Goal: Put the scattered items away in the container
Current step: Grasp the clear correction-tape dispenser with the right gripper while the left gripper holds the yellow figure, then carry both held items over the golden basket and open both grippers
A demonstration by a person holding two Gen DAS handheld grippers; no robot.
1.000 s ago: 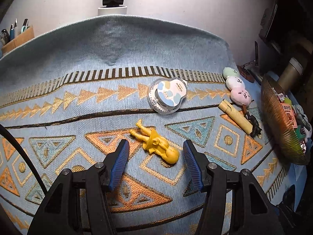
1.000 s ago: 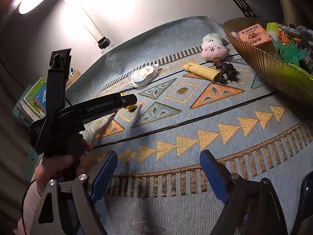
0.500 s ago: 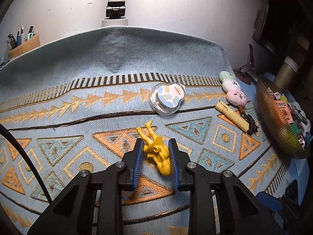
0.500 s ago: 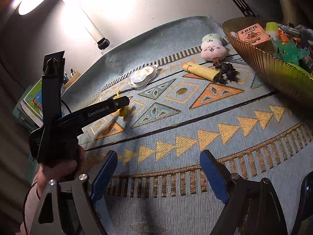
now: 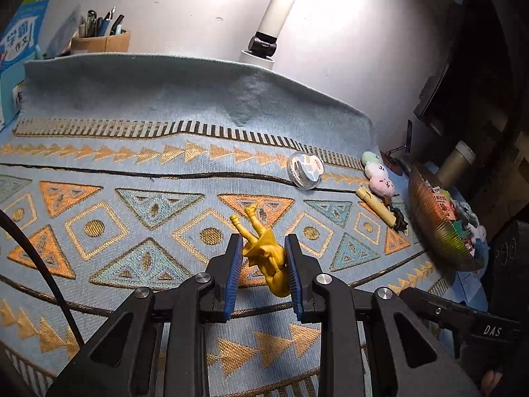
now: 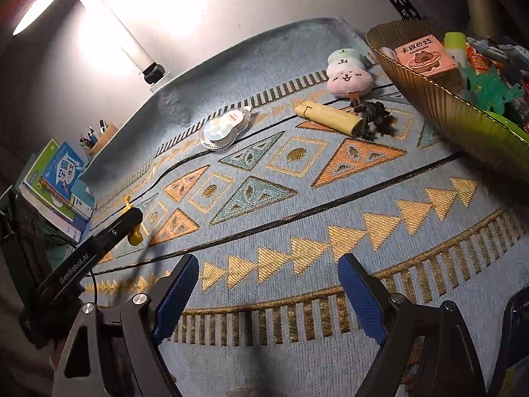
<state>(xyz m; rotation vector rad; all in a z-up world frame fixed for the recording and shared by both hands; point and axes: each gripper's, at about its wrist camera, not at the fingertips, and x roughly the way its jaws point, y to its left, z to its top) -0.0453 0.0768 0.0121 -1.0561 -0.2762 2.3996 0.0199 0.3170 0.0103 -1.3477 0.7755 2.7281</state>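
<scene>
Right wrist view: gold ribbed bowl (image 6: pixel 439 99) at 2 o'clock holds pink capybara box (image 6: pixel 425 54), green toys. Left gripper (image 5: pixel 263 271) clamps yellow figurine (image 5: pixel 264 251), legs toward 11 o'clock, head toward 5; right gripper (image 6: pixel 267 297) wide apart, holding nothing.

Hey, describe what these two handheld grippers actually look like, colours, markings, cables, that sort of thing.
Both the left gripper and the right gripper are matte black linkage frames with silver pivot bolts and ribbed blue finger pads. The left one carries white "GenRobot.AI" lettering on its side and a black cable. White "DAS" lettering shows on a black body at lower right.
</scene>
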